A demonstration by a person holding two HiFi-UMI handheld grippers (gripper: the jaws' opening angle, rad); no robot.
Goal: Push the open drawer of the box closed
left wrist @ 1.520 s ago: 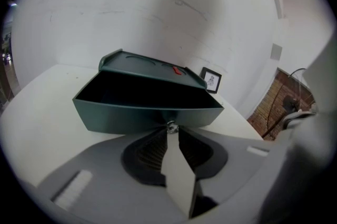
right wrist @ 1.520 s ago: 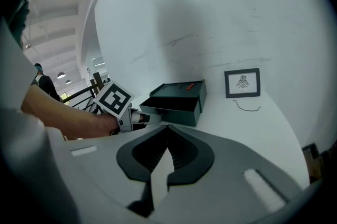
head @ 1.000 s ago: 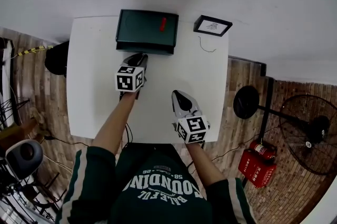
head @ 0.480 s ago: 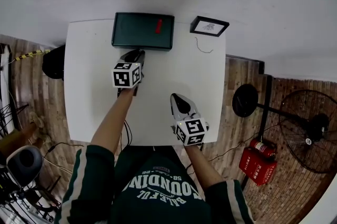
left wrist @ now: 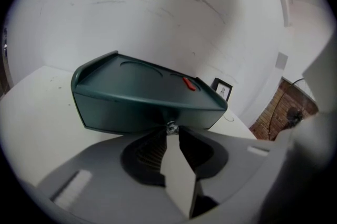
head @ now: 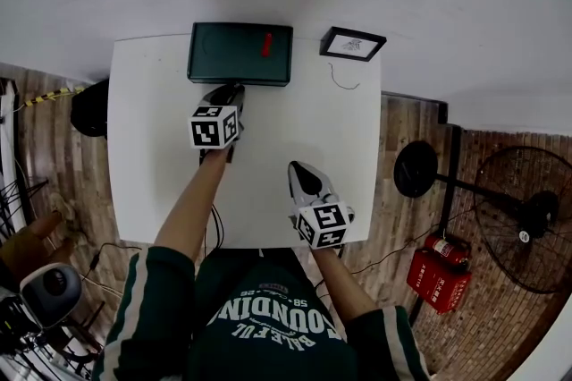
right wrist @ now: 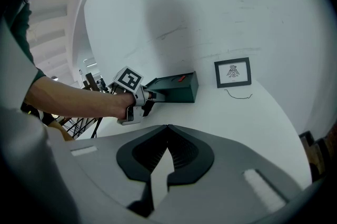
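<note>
A: Left side first. Where is the box?

B: The dark green box [head: 228,53] sits at the far edge of the white table [head: 152,147], left of centre. A small red piece [head: 266,45] lies on its top. The drawer [left wrist: 131,112] faces the person, and its front looks flush with the box body.

A: Left gripper?

B: The left gripper [head: 234,89] is at the middle of the box front. Its own view shows the jaws narrowly apart, tips pinching the small silver knob [left wrist: 171,127] on the drawer front.

A: Noted. Right gripper?

B: The right gripper [head: 298,166] is over the table nearer the person, well apart from the box and pointing toward the far edge. Its own view shows the jaw tips pressed together with nothing between them. I cannot tell if it touches the tabletop.

A: Further right?

B: A framed picture [head: 352,44] stands at the far right corner of the table, near the box but apart from it. A thin cable [head: 344,82] lies just in front of the frame. On the floor beyond the table's right edge are a fan [head: 527,223] and a red fire extinguisher [head: 438,276].
</note>
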